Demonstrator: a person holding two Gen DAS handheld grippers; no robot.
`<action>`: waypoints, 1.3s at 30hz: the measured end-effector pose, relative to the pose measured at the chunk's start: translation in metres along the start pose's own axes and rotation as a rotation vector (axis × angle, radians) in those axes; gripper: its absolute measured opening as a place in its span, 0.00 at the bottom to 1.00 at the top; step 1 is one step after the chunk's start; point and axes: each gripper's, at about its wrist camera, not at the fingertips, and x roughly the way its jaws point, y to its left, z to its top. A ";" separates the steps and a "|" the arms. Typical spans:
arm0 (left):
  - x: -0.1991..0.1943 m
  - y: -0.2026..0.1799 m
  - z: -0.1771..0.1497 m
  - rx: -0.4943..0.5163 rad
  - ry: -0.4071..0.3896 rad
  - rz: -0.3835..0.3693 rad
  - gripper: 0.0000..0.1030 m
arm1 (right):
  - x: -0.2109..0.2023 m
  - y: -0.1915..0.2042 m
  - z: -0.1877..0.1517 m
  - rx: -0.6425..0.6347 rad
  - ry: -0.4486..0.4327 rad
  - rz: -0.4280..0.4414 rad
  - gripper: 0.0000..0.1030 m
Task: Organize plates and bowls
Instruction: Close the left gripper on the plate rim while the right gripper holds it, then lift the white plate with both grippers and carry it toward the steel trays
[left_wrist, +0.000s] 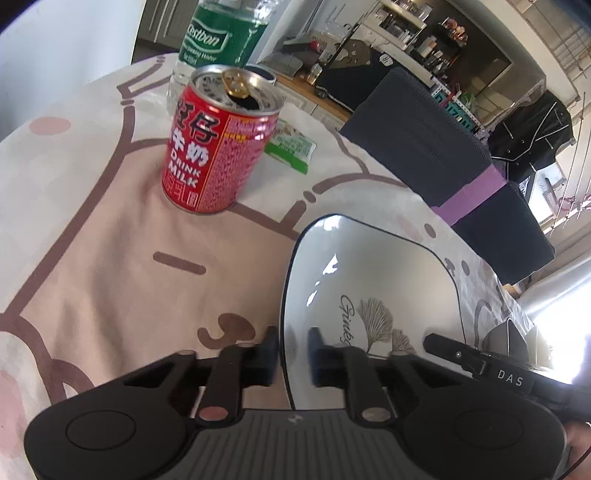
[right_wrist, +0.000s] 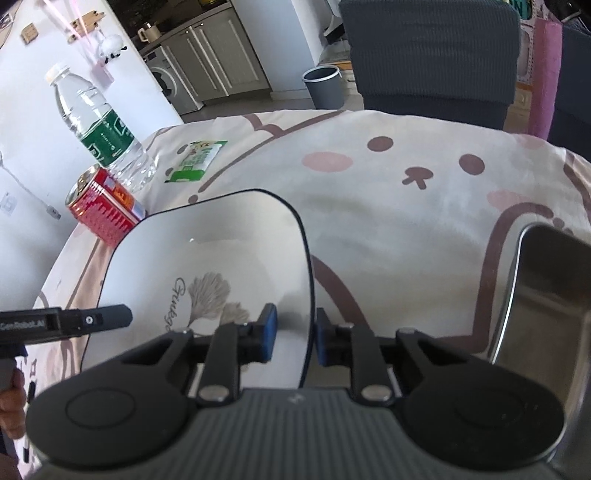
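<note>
Ahead of the plate (right_wrist: 207, 258) we have a broad stretch of bare worktop (right_wrist: 388, 240) to pass over. To our left the red can (left_wrist: 218, 144), the water bottle (left_wrist: 221, 40) just behind it and a green packet (left_wrist: 291, 147) crowd that corner. On the right a metal tray (right_wrist: 546, 295) stands near the plate, with a clear lane of cloth between them.

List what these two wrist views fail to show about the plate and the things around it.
- White plate: near edge hidden behind the gripper body, both views.
- Metal tray: cut off by the right edge, right wrist view.
- Water bottle: cap cut off by the top edge, left wrist view.
- Green packet: print too small to read.
</note>
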 end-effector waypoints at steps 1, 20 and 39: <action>0.001 0.000 0.000 0.002 0.003 0.003 0.13 | 0.000 0.001 0.000 -0.014 -0.002 0.001 0.23; -0.013 -0.008 -0.002 0.075 -0.057 0.038 0.14 | -0.014 0.011 -0.007 -0.071 -0.045 -0.019 0.19; -0.149 -0.085 -0.052 0.262 -0.214 -0.094 0.13 | -0.183 0.027 -0.060 -0.121 -0.240 0.011 0.16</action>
